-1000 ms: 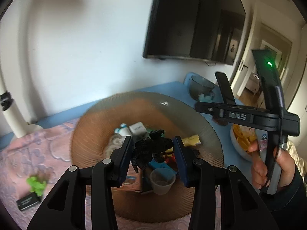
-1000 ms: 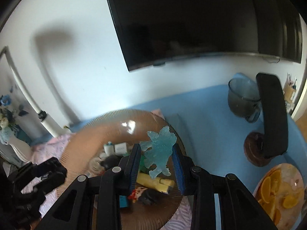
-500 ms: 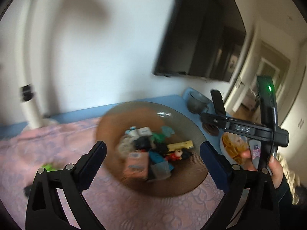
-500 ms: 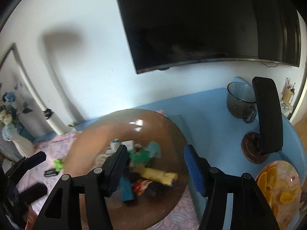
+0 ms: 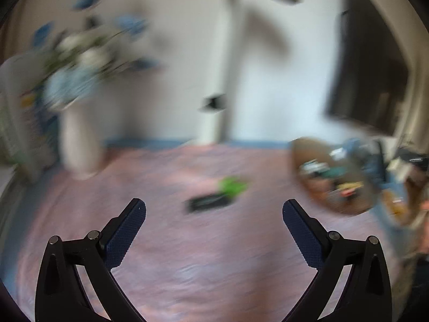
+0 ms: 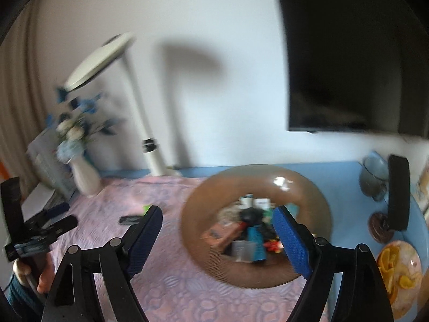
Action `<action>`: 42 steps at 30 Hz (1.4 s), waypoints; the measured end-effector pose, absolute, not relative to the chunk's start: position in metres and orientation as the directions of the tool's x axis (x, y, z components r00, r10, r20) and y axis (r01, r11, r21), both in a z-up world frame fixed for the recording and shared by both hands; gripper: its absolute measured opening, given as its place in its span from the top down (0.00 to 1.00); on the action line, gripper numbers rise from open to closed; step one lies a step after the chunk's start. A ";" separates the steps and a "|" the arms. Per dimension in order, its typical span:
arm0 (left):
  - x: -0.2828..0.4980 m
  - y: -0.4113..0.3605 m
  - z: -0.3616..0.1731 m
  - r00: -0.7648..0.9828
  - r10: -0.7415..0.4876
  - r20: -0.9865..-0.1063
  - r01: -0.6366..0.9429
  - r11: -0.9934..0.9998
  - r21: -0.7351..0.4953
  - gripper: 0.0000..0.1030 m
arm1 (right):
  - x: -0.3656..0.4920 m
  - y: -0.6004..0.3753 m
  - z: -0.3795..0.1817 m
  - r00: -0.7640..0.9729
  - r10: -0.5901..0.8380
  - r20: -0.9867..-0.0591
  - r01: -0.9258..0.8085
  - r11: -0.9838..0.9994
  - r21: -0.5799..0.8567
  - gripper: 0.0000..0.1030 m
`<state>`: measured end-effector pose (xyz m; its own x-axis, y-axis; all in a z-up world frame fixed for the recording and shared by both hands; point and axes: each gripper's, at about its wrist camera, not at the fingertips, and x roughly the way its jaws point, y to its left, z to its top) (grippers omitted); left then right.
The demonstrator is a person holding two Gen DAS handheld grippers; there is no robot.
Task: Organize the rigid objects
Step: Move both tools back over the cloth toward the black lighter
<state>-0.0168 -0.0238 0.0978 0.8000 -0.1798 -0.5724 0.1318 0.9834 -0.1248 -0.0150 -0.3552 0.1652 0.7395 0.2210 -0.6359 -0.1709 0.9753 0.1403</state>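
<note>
Both your left gripper (image 5: 214, 212) and right gripper (image 6: 217, 221) have just been opening; their fingers stand wide with nothing between them. The brown dish (image 6: 316, 196) of small toys (image 6: 249, 230) sits centre-right in the right view, while a green toy (image 5: 232, 186) touching a black block (image 5: 207, 202) lies on the pink cloth (image 5: 187, 255). Only the right view shows the orange slices (image 6: 396, 263) lower right; the left view is blurred, the vase (image 5: 79, 142) at its left.
</note>
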 end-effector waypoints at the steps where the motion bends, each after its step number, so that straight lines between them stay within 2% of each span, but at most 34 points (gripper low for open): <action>1: -0.015 -0.014 0.088 0.787 -0.161 -0.595 0.103 0.986 -0.131 0.01 | -0.020 -0.344 0.160 0.730 0.243 -0.638 -0.198 0.970 0.143 0.09; 5: -0.011 0.015 0.055 0.757 -0.121 -0.641 0.017 0.986 -0.167 0.01 | -0.026 -0.305 0.128 0.668 0.303 -0.680 -0.281 0.948 0.146 0.08; 11: -0.008 0.020 0.015 0.721 -0.083 -0.688 -0.006 0.992 -0.127 0.01 | -0.028 -0.263 0.060 0.564 0.304 -0.768 -0.328 0.936 0.130 0.08; 12: -0.009 0.026 0.012 0.700 -0.084 -0.709 -0.008 0.992 -0.126 0.01 | -0.027 -0.259 0.051 0.548 0.306 -0.779 -0.333 0.934 0.133 0.08; 20: -0.007 0.031 0.011 0.694 -0.140 -0.706 0.025 0.985 -0.170 0.01 | -0.015 -0.249 -0.003 0.457 0.301 -0.837 -0.309 0.936 0.168 0.08; 24: -0.003 0.036 0.008 0.665 -0.180 -0.724 0.029 0.976 -0.216 0.01 | -0.011 -0.251 -0.013 0.455 0.223 -0.862 -0.250 0.961 0.117 0.08; 29: 0.003 0.043 0.001 0.641 -0.184 -0.745 -0.011 0.969 -0.248 0.01 | -0.010 -0.241 -0.019 0.451 0.162 -0.878 -0.257 0.965 0.046 0.06; 39: -0.005 0.031 0.008 0.670 -0.131 -0.731 0.014 0.986 -0.164 0.01 | -0.009 -0.245 -0.019 0.454 0.144 -0.879 -0.225 0.973 0.043 0.03; 42: -0.010 0.027 0.022 0.666 -0.150 -0.730 0.078 0.988 -0.131 0.01 | -0.011 -0.244 -0.011 0.431 0.165 -0.887 -0.233 0.970 0.067 0.03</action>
